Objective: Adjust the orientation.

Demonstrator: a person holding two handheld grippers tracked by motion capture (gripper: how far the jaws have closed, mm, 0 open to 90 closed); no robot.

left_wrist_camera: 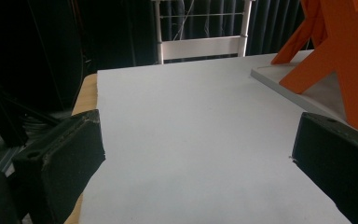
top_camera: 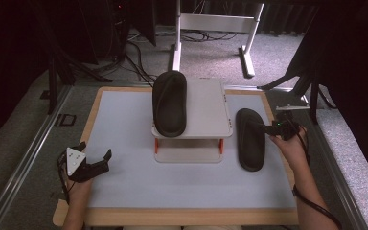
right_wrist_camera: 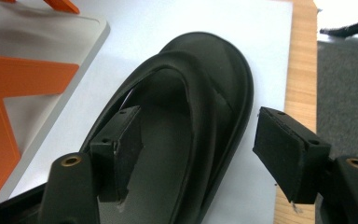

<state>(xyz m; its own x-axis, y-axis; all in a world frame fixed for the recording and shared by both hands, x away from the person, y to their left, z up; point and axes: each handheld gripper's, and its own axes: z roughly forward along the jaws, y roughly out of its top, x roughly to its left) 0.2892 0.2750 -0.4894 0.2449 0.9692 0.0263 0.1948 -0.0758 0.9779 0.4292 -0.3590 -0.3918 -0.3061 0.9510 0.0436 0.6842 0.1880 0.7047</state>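
**Operator:** While my left gripper (top_camera: 95, 160) rests spread and empty on the white mat (top_camera: 124, 182), my right gripper (right_wrist_camera: 198, 154) straddles the outer edge of the black sandal (top_camera: 249, 139) lying on the mat just right of the little rack (top_camera: 211, 108). One pad sits inside the sandal, one outside, not yet pressing.

**Listener:** Next?

**Operator:** Probably pinch that edge, then lift it beside its mate (top_camera: 169, 103) on the rack.
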